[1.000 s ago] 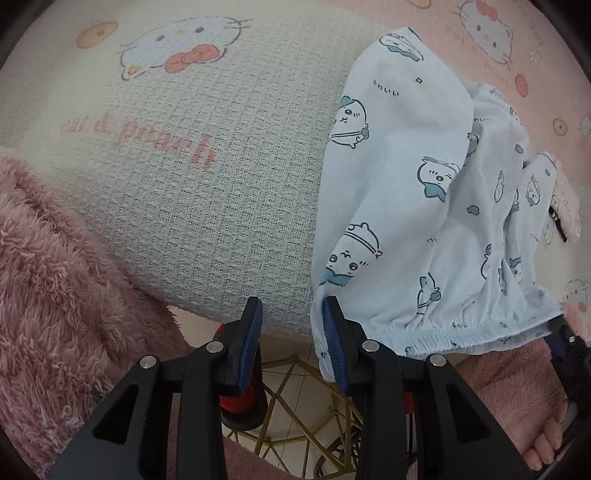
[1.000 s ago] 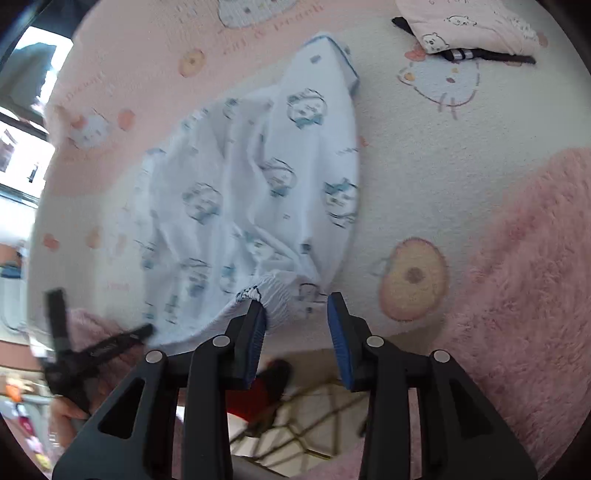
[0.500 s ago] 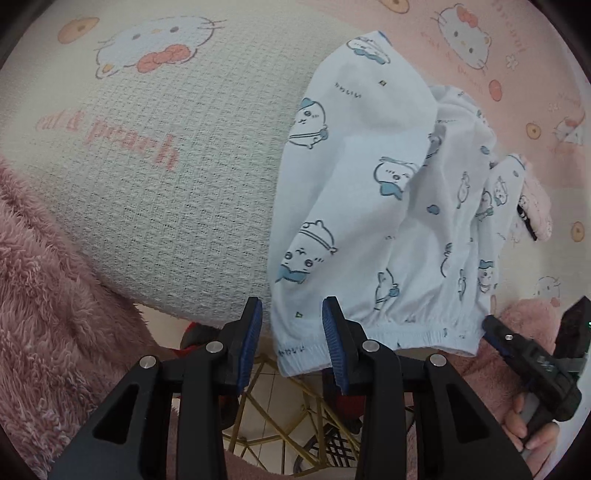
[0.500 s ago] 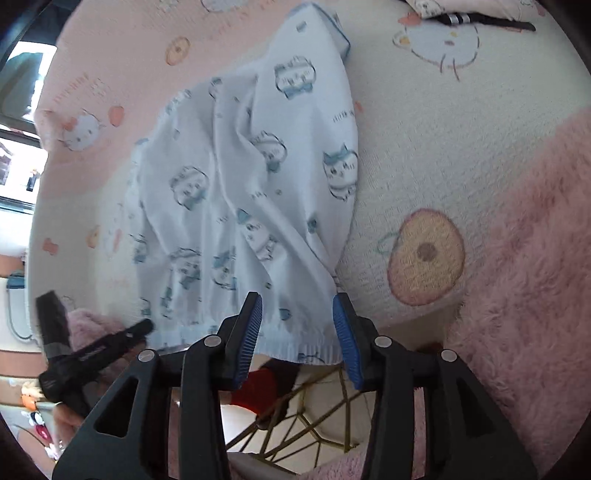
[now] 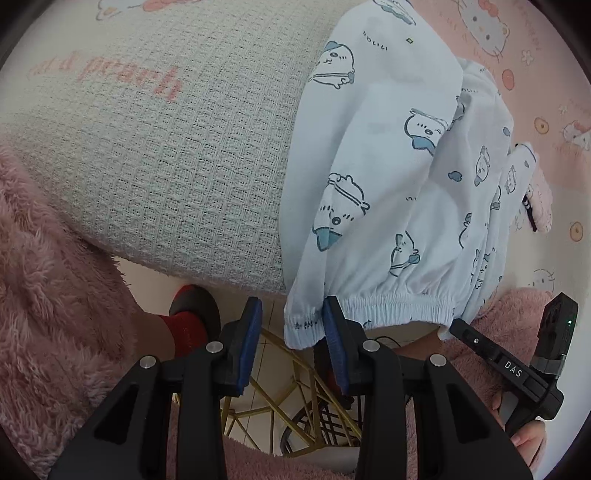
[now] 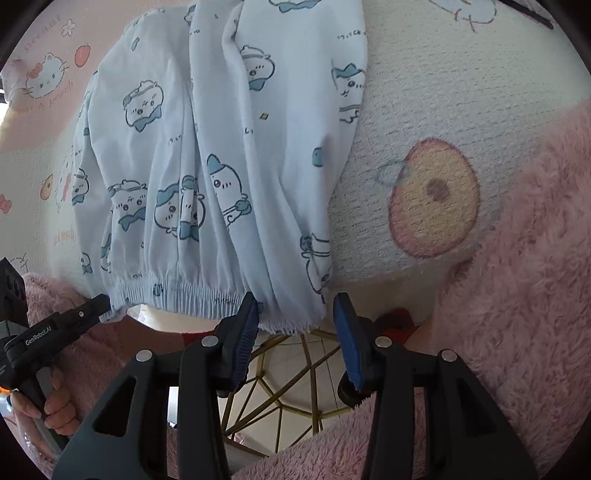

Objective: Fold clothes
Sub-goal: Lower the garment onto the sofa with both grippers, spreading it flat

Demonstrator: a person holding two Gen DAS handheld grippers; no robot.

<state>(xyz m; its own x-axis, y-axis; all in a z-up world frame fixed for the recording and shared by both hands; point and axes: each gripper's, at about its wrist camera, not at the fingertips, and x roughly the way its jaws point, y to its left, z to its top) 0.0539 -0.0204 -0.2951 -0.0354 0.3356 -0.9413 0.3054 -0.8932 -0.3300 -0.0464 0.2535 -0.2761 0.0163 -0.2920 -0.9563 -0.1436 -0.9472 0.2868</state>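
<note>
Below, pale shorts' (image 5: pixel 388 177) waistband (image 6: pixel 177 291) overhanging blanket (image 5: pixel 177 166) edge.

I'm looking down on a waffle-textured cover (image 5: pixel 177 177) printed with pink lettering (image 5: pixel 110 74), cream here and pink further off. Cartoon cat faces (image 5: pixel 484 26) dot the pink part. From my right camera there's a big round yellow and pink fruit print (image 6: pixel 432 195) on the cream weave. Fluffy pink fabric (image 6: pixel 524 258) fills the right side, and more of it sits at the left (image 5: pixel 48 288) in my left camera. Below the edge, a gold wire frame (image 6: pixel 291 376) stands over pale floor tiles, with something red (image 5: pixel 186 328) beside it.
</note>
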